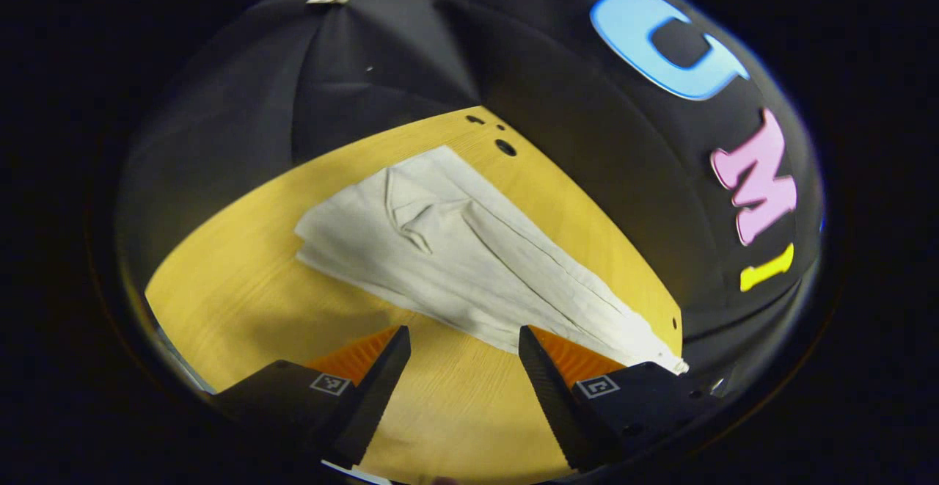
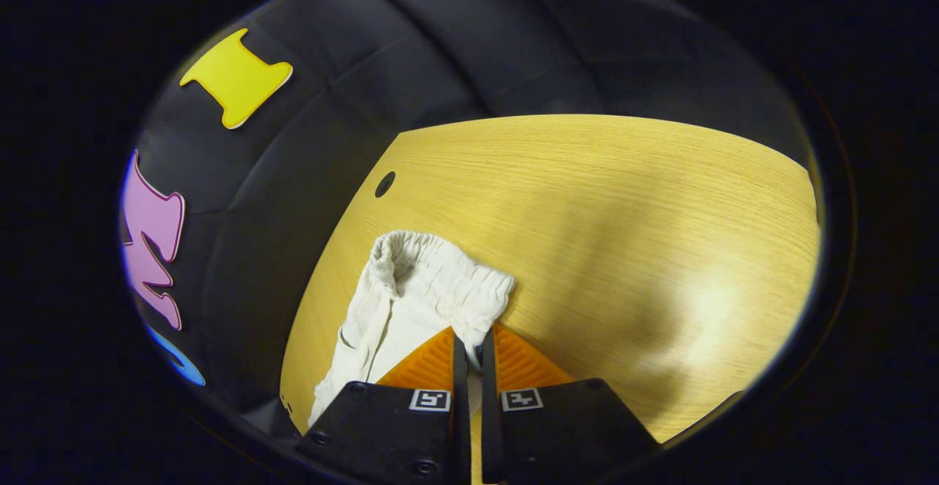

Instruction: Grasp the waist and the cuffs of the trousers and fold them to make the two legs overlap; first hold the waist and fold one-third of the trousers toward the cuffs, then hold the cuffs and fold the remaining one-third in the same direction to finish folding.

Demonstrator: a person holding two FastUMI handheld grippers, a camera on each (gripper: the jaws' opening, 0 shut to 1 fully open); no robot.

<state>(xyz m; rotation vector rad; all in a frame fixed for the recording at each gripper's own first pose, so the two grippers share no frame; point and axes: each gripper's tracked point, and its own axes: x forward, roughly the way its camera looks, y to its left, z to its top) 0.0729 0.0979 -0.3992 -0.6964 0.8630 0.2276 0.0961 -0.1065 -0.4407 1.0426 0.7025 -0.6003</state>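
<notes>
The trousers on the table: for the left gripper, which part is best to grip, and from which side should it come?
Probably the cuff end of the trousers, at the narrow tip nearest the left gripper. The legs lie flat and taper toward it, so come low from the table side and slide one finger under the hem. The right gripper appears already closed at the gathered waist.

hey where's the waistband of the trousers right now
In the right gripper view the gathered waistband lies on the wooden table, just ahead of the right gripper, near the table's left edge and below a round hole.
</notes>
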